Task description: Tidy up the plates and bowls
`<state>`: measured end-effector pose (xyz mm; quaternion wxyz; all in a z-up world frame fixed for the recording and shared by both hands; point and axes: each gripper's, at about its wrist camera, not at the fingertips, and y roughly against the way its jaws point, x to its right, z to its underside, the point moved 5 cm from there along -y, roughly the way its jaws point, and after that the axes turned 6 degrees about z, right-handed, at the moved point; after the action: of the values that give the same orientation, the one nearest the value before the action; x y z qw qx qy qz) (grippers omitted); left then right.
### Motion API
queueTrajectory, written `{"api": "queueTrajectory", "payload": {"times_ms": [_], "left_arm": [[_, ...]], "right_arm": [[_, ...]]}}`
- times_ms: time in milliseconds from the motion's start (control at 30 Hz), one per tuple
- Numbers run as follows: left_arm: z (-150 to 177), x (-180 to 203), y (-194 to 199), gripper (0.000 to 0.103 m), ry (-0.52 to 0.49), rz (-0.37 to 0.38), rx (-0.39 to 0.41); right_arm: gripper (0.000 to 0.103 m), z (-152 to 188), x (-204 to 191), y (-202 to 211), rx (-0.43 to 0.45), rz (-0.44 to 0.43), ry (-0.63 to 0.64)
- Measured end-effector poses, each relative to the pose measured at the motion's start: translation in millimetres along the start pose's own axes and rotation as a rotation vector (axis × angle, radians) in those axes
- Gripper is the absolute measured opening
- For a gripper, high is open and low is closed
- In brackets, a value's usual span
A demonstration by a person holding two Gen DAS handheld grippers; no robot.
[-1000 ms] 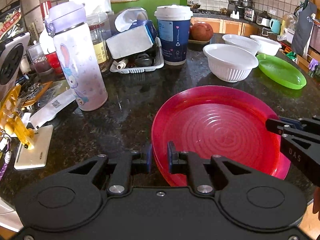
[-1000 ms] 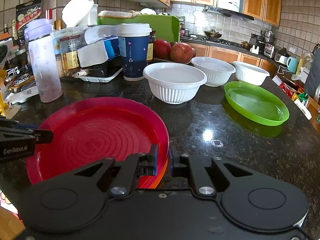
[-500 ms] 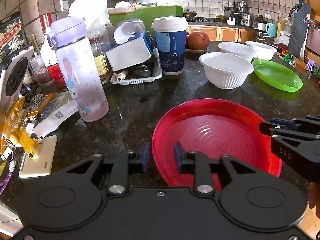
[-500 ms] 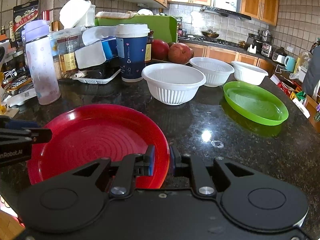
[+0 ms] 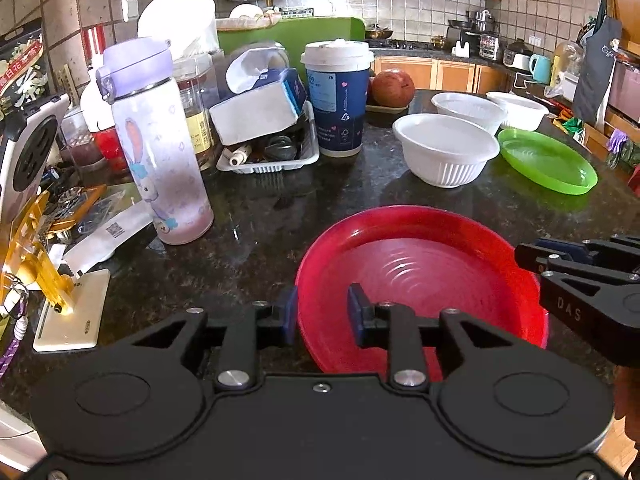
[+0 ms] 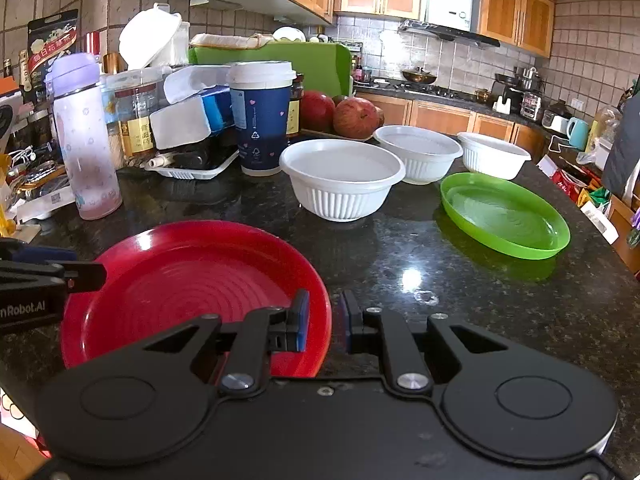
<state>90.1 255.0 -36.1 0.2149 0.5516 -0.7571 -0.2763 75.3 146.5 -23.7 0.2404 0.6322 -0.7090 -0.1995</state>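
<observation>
The red plate [image 5: 420,280] is lying at the near edge of the dark granite counter [image 6: 440,256], with both claws straddling its rim from opposite sides. The left gripper [image 5: 322,314] is standing open around the plate's left rim — one blue pad outside, the other over the plate's inside — and neither pad is visibly pressing the plastic. The right gripper [image 6: 324,320] is sitting across the plate's right rim with its jaws parted as well, a narrow gap showing on each side of the rim. Toward the far edge, three white bowls [image 6: 342,178] are standing in a row, the nearest one beside a blue paper cup [image 6: 260,116]. A green plate [image 6: 504,214] is resting near the counter's right edge, just beside the bowls — apart from the red one.
</observation>
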Motion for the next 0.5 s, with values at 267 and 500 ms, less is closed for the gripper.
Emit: {"api": "queueTrajectory", "payload": {"times_ms": [267,500], "left_arm": [[-8,20,4,0.048,-0.014,0.014,0.037],[-14,50,3,0.048,-0.029,0.021,0.043]], "right_arm": [[0.016,3,26,8,0.013,0.027,-0.036],[0.018,6,64,14,0.025,0.041,-0.074]]}}
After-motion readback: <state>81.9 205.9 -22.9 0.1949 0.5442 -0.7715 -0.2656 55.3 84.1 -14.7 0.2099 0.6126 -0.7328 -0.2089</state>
